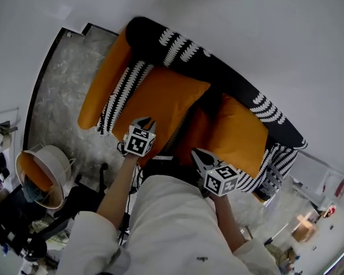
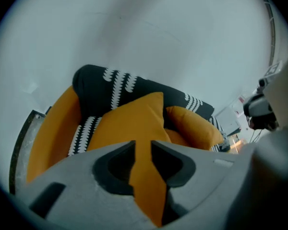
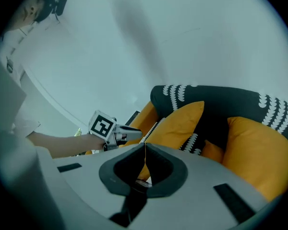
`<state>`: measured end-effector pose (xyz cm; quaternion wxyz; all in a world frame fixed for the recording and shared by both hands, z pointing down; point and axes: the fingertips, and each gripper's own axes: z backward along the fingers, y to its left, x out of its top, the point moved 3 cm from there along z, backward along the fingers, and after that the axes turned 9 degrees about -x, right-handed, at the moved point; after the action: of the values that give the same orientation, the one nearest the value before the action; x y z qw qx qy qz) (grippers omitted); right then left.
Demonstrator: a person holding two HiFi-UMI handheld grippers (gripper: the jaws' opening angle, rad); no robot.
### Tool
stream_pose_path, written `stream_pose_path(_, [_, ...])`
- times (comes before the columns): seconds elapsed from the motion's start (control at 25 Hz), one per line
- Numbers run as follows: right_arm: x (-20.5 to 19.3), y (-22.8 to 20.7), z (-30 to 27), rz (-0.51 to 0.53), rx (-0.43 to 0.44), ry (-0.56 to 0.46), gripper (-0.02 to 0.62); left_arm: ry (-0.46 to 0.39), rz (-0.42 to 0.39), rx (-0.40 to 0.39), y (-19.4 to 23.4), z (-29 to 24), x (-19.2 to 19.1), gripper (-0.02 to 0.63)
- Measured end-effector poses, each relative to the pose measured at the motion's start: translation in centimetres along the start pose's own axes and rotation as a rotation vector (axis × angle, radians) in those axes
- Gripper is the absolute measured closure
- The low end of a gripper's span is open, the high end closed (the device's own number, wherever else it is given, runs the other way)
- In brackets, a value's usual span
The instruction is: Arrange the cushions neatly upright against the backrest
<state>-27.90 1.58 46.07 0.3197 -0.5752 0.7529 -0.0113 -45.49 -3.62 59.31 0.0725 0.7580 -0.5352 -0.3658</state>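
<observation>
Operator: Position of the cushions relative to the grippers?

Observer: In the head view the left cushion (image 1: 160, 99) leans against the black backrest (image 1: 218, 67) at frame centre. The left gripper (image 1: 144, 122) points at its lower edge. Contact cannot be confirmed. The right cushion (image 1: 238, 133) sits at centre right, tilted toward the backrest. The right gripper (image 1: 198, 155) is just beside its lower left corner.

Operator: Jaw state?

Observer: Left gripper: jaws a narrow gap apart, released. The orange of the left cushion shows through the gap, and nothing is pinched. Right gripper: jaws clenched together, with nothing between them.

Operator: Edges and clearance?

Observer: A dark gap separates the two cushions, and both gripper tips flank its lower end. The orange armrest (image 1: 103, 79) bounds the seat at upper left, with a black-and-white patterned band between it and the left cushion. A second patterned band closes the seat at lower right. The white wall (image 1: 246, 16) stands directly behind the backrest. Open marble floor (image 1: 63, 90) lies left of the armrest.
</observation>
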Motion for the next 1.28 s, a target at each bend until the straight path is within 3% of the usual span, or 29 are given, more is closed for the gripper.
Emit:
stream_pose_path(0.08, [-0.1, -0.7, 0.5, -0.032, -0.025, -0.019, 0.586, 0.079, -0.038, -0.047, -2.2, -2.4, -0.8, 0.373])
stream_pose_path(0.12, [-0.1, -1.0, 0.8, -0.051, -0.036, -0.029, 0.586, 0.116, -0.056, -0.060, -3.0, -3.6, -1.3, 0.331])
stream_pose_path(0.24, [-0.2, -1.9, 1.4, -0.100, -0.067, -0.056, 0.586, 0.195, -0.126, -0.023, -4.7, -6.4, -1.9, 0.237])
stream_pose_path(0.36, [-0.5, -2.6, 2.1, -0.135, -0.085, -0.079, 0.586, 0.335, -0.268, 0.125, -4.3, -9.2, -3.3, 0.198])
stream_pose_path(0.44, [-0.9, -2.9, 2.4, -0.156, -0.095, -0.089, 0.586, 0.408, -0.364, 0.217, -3.4, -10.4, -4.3, 0.199])
stream_pose_path(0.52, [-1.1, -3.2, 2.7, -0.173, -0.106, -0.099, 0.586, 0.425, -0.391, 0.254, -2.8, -10.8, -4.5, 0.209])
stream_pose_path(0.68, [-1.2, -4.3, 3.6, -0.197, -0.126, -0.122, 0.586, 0.407, -0.372, 0.233, -2.4, -9.8, -3.7, 0.313])
stream_pose_path(0.88, [-1.1, -4.9, 3.8, -0.202, -0.123, -0.140, 0.586, 0.363, -0.437, 0.202, -1.8, -6.6, -1.9, 0.430])
stream_pose_path(1.04, [-0.3, -4.0, 3.4, -0.171, -0.099, -0.143, 0.586, 0.293, -0.379, 0.208, 0.1, -2.9, -0.3, 0.473])
stream_pose_path(1.28, [0.6, -2.7, 3.0, -0.117, -0.067, -0.133, 0.586, 0.093, -0.224, 0.175, 3.7, 3.7, 2.5, 0.512])
